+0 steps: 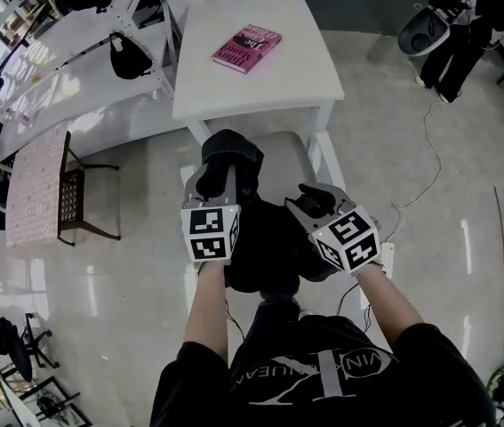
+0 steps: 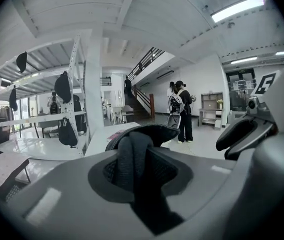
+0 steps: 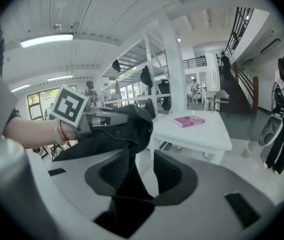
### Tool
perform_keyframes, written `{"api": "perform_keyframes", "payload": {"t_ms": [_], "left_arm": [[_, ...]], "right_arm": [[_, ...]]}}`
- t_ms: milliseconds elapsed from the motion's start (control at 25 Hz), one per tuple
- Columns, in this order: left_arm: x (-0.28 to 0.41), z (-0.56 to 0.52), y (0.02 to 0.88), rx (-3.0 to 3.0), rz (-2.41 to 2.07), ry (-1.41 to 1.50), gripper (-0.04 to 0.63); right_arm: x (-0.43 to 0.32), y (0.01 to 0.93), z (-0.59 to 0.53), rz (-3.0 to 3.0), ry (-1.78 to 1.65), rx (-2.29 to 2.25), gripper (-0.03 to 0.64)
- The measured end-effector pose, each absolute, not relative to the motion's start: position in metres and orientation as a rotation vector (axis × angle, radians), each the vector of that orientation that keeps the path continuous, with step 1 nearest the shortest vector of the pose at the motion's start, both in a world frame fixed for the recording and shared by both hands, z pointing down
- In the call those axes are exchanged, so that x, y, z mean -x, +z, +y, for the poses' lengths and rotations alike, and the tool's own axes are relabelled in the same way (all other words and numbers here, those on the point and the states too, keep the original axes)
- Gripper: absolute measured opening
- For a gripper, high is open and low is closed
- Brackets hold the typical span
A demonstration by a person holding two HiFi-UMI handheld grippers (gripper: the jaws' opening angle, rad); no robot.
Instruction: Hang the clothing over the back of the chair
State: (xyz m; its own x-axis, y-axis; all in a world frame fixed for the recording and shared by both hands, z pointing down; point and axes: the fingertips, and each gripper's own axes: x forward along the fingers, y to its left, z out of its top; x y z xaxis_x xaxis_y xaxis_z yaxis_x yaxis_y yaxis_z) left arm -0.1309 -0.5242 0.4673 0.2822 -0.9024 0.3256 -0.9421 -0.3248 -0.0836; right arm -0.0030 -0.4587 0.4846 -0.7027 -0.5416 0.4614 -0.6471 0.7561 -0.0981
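The black clothing (image 1: 260,247) hangs bunched between my two grippers, over the white chair (image 1: 283,154) that stands at the desk. My left gripper (image 1: 214,174) is shut on a thick fold of the clothing (image 2: 136,149), which fills the gap from pad to pad. My right gripper (image 1: 309,201) stands close to its right, jaws open, with only a thin hanging strip of the clothing (image 3: 126,124) in the gap. The right gripper view also shows the left gripper's marker cube (image 3: 69,106) above the cloth. The chair's back is hidden under the garment.
A white desk (image 1: 234,87) with a pink book (image 1: 247,47) stands just beyond the chair. White shelves (image 1: 74,69) with black bags run along the left, with a wooden chair (image 1: 69,194) below them. A person (image 1: 460,25) stands far right; a cable (image 1: 429,149) trails on the floor.
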Motion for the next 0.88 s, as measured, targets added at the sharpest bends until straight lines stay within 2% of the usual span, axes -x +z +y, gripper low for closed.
{"api": "perform_keyframes", "payload": {"t_ms": [280, 440, 880], "left_arm": [[0.127, -0.519, 0.486, -2.376, -1.683, 0.571, 0.177], [0.125, -0.513, 0.499, -2.326, -1.604, 0.582, 0.250], [0.135, -0.501, 0.495, -2.287, -1.638, 0.610, 0.265]], "right_arm": [[-0.008, 0.494, -0.458, -2.533, 0.385, -0.909, 0.160], [-0.002, 0.501, -0.450, -2.518, 0.374, -0.880, 0.160], [-0.002, 0.498, -0.448, -2.531, 0.376, -0.894, 0.160]]}}
